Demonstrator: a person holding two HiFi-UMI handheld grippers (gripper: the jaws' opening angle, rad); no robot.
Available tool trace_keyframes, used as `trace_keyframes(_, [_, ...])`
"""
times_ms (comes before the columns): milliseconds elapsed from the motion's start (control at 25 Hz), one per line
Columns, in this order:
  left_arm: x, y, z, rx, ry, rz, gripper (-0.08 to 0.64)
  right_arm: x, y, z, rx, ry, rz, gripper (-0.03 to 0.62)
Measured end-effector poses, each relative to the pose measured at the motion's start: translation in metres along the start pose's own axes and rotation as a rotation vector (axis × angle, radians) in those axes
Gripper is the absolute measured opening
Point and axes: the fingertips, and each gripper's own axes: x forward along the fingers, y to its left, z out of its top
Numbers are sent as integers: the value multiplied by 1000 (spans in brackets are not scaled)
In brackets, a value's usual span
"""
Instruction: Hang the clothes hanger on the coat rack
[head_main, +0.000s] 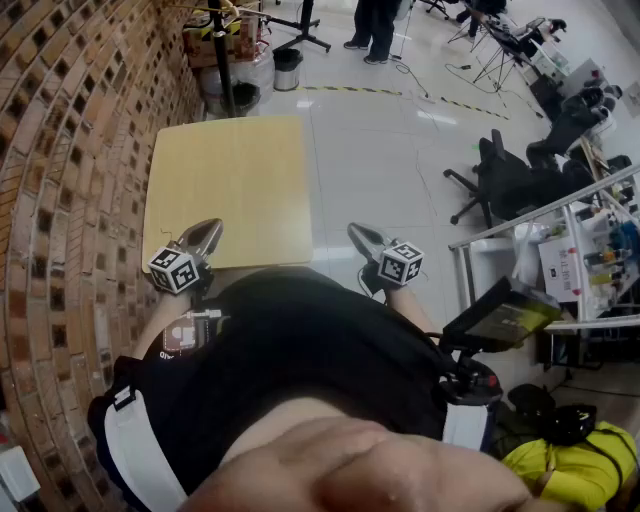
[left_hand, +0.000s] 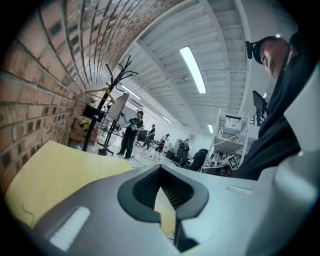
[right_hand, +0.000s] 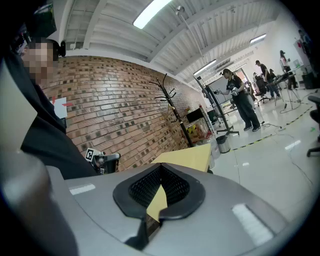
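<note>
While left hand-held gripper (head_main: 207, 232) hovers closed, coat rack (head_main: 222, 60) well beyond

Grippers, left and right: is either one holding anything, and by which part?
Nothing is held: the left gripper and the right gripper are both shut and empty.

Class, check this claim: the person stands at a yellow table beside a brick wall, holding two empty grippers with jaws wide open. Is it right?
Not quite. The left gripper and right gripper have their jaws shut, as each gripper view shows. The yellow table, brick wall and empty jaws are as stated.
</note>
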Motion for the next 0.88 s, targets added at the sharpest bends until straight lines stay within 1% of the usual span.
trace_keyframes(240, [131,-126,-19,5,24,-104,-6,-116,-85,37,-37,4,-35,13])
trace_keyframes(360, [193,-179,-26,9,37,-171,-6,-167,-123,52,-48,1,-71,14])
trace_keyframes(480, [246,-222,-32,20,71,-242,-6,-209,-155,68,-55,-16,-117,14])
trace_keyframes(560, [277,-241,-30,28,88,-279,-6,-232,-172,77,-56,-30,-142,14])
trace_keyframes(680, [320,-258,-22,44,100,-317,-6,-255,-197,89,-50,-54,-176,14])
trace_keyframes(880, [389,-257,-12,39,113,-360,-6,-271,-236,100,-27,-67,-235,13])
